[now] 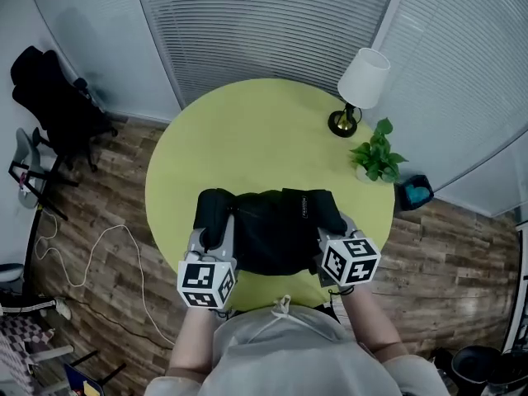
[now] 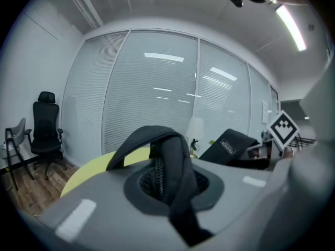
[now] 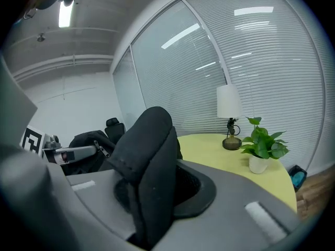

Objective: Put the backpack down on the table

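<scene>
A black backpack (image 1: 276, 228) is over the near part of the round yellow-green table (image 1: 247, 139); I cannot tell whether it rests on the top. My left gripper (image 1: 212, 236) is at its left side, shut on a thin black strap (image 2: 168, 163) that loops up out of the jaws. At the bag's right side, my right gripper (image 1: 330, 238) is shut on a thick padded shoulder strap (image 3: 148, 156). In the left gripper view the backpack's body (image 2: 230, 145) and the other gripper's marker cube (image 2: 283, 128) show to the right.
A white-shaded lamp (image 1: 361, 89) and a small potted plant (image 1: 377, 152) stand at the table's far right edge. A black office chair (image 1: 54, 97) is on the wooden floor at left, with a white cable (image 1: 99, 254) nearer. Window blinds ring the far side.
</scene>
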The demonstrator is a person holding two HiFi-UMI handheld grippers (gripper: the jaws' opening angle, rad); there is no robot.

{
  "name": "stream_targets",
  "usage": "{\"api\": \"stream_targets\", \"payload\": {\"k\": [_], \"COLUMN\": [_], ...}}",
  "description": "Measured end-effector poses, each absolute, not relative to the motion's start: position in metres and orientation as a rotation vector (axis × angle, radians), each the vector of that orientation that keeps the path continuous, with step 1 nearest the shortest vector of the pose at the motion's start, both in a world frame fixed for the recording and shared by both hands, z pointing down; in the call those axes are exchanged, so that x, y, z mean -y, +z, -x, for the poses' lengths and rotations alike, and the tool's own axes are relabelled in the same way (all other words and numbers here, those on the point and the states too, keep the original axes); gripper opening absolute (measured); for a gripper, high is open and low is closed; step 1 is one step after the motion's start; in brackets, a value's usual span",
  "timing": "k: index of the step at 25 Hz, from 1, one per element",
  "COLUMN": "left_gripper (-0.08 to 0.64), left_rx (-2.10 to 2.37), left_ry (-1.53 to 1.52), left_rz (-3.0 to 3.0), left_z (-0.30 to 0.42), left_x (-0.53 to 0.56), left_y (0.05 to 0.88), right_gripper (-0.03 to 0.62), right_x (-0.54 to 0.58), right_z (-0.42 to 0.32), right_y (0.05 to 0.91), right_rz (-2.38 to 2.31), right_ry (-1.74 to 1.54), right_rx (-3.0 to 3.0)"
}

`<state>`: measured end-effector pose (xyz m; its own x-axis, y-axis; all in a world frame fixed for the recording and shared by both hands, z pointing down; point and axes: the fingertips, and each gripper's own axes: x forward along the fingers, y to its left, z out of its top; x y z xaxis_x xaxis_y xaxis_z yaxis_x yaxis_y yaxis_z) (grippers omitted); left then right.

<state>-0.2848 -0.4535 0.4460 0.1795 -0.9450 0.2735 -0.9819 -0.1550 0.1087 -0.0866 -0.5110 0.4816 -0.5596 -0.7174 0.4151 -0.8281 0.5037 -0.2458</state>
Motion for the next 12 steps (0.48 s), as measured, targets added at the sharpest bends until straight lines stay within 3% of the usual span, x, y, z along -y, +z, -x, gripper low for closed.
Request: {"api": "stream_targets", "payload": {"k": [12], "left_gripper": [0.035], "left_rx": [1.762], "left_ry": [0.214], "left_rz": [-2.197], "left_z": [0.314], "left_x": [0.503], "left_y": [0.481], "right_gripper": [0.041], "right_x": [0.549], "right_z": [0.113], "right_y": [0.515], "right_rz": [-1.339], "right_ry": [0.624], "right_rx": [2.399]}}
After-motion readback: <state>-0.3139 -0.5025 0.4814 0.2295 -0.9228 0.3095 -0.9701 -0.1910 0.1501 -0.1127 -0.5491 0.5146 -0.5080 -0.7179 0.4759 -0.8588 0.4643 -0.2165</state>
